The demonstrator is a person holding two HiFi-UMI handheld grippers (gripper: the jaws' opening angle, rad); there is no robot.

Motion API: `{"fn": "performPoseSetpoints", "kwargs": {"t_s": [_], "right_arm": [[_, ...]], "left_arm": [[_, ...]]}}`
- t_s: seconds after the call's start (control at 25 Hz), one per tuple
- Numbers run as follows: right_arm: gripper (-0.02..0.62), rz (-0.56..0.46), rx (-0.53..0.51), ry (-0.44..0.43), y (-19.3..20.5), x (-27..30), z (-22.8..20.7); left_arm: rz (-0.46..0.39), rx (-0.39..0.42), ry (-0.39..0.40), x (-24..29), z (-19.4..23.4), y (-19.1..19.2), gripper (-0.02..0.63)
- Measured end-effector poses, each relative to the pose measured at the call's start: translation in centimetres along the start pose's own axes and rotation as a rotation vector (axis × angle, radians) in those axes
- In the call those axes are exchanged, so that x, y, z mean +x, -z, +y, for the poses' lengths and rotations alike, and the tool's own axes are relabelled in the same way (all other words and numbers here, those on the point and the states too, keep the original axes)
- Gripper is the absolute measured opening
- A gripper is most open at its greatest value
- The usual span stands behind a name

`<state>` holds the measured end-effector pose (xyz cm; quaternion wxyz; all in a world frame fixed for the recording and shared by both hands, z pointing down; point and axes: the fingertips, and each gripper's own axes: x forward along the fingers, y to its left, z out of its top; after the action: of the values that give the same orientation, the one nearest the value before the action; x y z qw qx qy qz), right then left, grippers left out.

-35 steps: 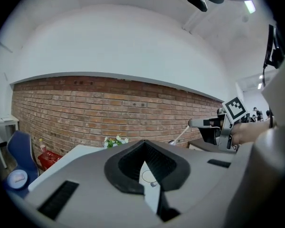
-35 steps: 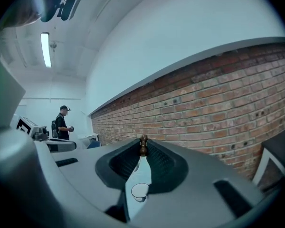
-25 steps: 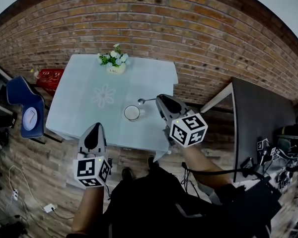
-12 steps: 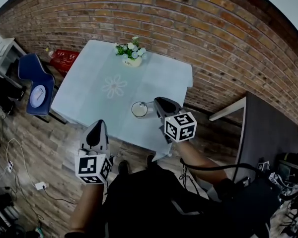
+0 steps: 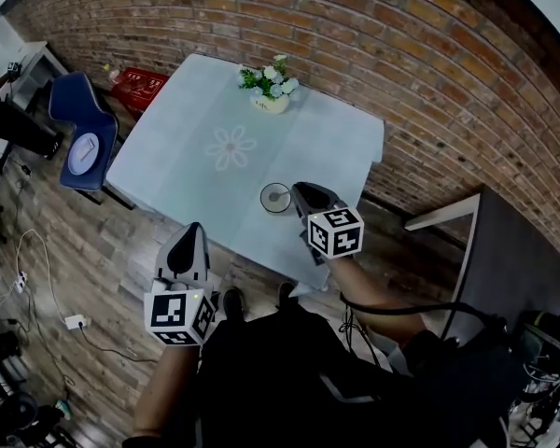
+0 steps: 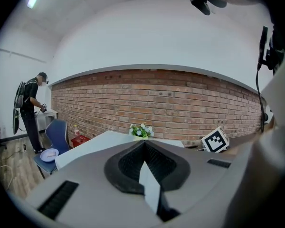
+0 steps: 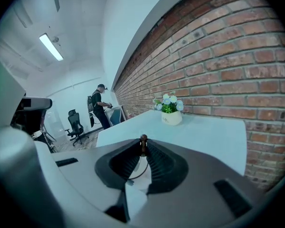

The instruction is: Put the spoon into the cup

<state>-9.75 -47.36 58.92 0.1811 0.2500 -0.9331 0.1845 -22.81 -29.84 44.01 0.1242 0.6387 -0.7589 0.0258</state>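
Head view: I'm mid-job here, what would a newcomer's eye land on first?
The right claw, with its black-and-white marker cube, stands at the near edge of the pale square table, shut on a thin dark-tipped spoon right above the small round cup. Beyond it, a white pot of flowers sits at the table's far edge, before the red brick wall.

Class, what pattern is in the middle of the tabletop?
A white daisy-like flower motif on the pale blue tabletop; clearest in the head view.
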Motion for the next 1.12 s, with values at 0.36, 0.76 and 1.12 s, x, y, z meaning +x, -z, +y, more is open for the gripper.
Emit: {"fn": "performPoseSetpoints", "kwargs": {"t_s": [0.36,0.76,1.12], "right_arm": [[0.055,0.048,0.003,0.009,2.8,1.9,-0.4],[0.055,0.072,0.031,0.019,4.0,2.5,-0.7],[0.162,0.032,-0.041,0.050,3.1,1.9,-0.8]], "left_arm": [[0.022,0.000,-0.035,-0.7,0.7,0.7,0.009],[0.020,-0.001,-0.043,-1.0,1.3,0.5,0.010],[0.020,0.012,-0.017,-0.6,1.6,-0.1,0.011]]}}
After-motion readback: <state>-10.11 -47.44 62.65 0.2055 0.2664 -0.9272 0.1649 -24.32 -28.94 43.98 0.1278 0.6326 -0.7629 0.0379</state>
